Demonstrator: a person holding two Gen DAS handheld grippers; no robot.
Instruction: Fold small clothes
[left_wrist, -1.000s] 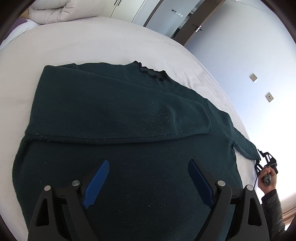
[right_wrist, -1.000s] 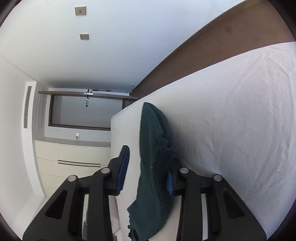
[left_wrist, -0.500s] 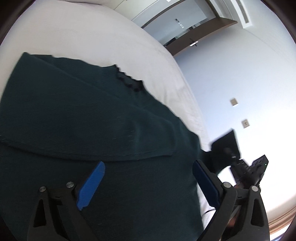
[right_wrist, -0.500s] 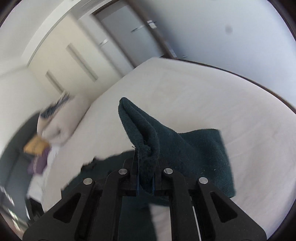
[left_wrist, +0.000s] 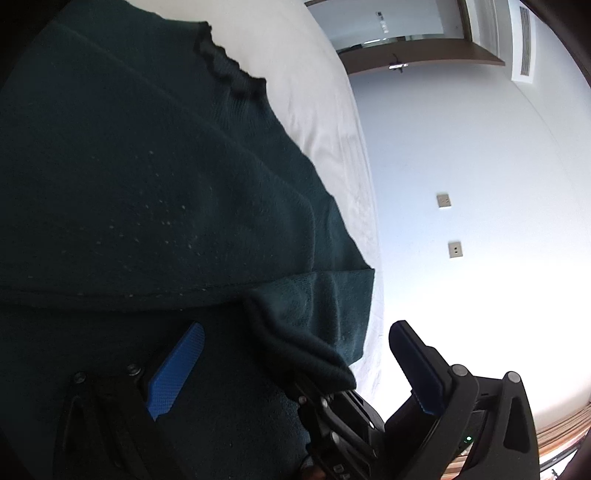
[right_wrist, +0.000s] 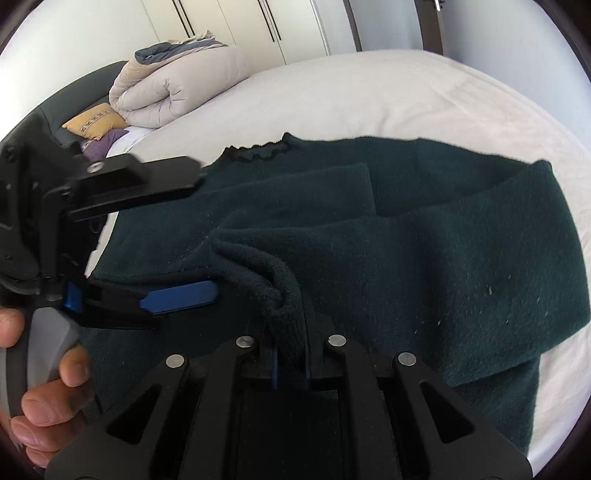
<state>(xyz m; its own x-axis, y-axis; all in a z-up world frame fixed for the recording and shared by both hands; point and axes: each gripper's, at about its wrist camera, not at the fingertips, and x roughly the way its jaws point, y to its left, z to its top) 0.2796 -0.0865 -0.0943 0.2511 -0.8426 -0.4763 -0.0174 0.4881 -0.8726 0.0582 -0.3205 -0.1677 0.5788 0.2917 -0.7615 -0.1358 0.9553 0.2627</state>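
Left wrist view: the dark green sweater (left_wrist: 155, 192) is seen spread flat on the white bed (left_wrist: 317, 85), with its frilled collar (left_wrist: 229, 70) toward the far edge of the mattress. One second ago the right sleeve was stretched out to the right side edge of the bed, and its cuff was only being taken there. Now the sleeve cuff (left_wrist: 303, 347) has been carried inward over the body of the sweater and hangs in front of this camera, pinched by the right gripper (left_wrist: 325, 391). The left gripper (left_wrist: 295, 365) has been brought nearer to the cloth; its jaws are opening and stand wide, with the carried cuff between them but not touched by the blue pads (left_wrist: 177, 369).

Right wrist view: the right gripper (right_wrist: 290, 369) is closed on the cuff (right_wrist: 284, 306), and the sleeve (right_wrist: 461, 258) is drawn across the chest of the sweater (right_wrist: 303, 192) from the right side edge of the bed (right_wrist: 369, 92). The left gripper (right_wrist: 184, 236) is seen at the left, wide and empty, held by a hand (right_wrist: 44, 384). A folded duvet (right_wrist: 173, 85) lies at the head of the bed.

It is judged that the second sleeve fold is almost done: the cuff must only be laid down and released, and then the body can be folded.
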